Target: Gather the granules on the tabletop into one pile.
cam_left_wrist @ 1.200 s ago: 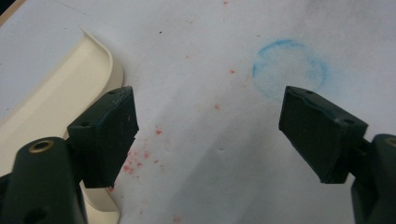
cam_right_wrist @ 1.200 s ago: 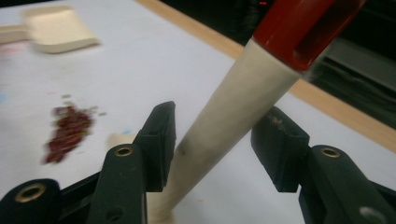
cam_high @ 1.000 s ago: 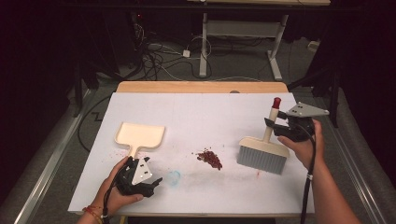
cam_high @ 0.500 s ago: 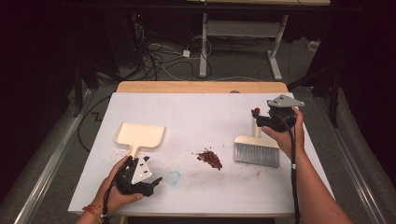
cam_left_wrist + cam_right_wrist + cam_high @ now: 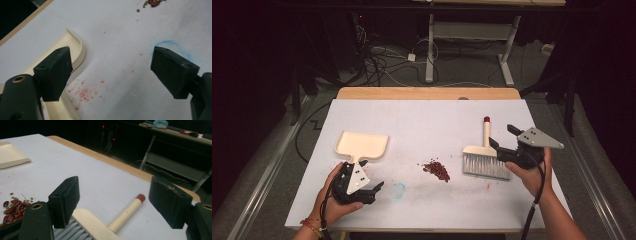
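Presently, findings as follows.
Right gripper (image 5: 504, 141): jaws stand wide apart, having just been opening; nothing is pressed between the pads. In the right gripper view the brush handle lies on the table beyond and between the jaws, untouched.
Brush (image 5: 485, 159): a hand brush with a cream wooden block, grey bristles and a round cream handle capped in dark red (image 5: 141, 197). It lies flat on the sheet, bristles toward the person, handle pointing away, just beside the right gripper.
Left gripper (image 5: 373, 192): jaws apart, nothing between them; held low near the table's front edge.
Dustpan (image 5: 361, 145): cream plastic, shallow, with a raised rim; it lies flat, just beyond the left gripper, its edge beside one jaw in the left gripper view.
Spill (image 5: 436, 169): a small heap of dark red beans with a few green ones, between dustpan and brush.
Table surface (image 5: 422, 120): white sheet, marked with red flecks and a blue smudge.
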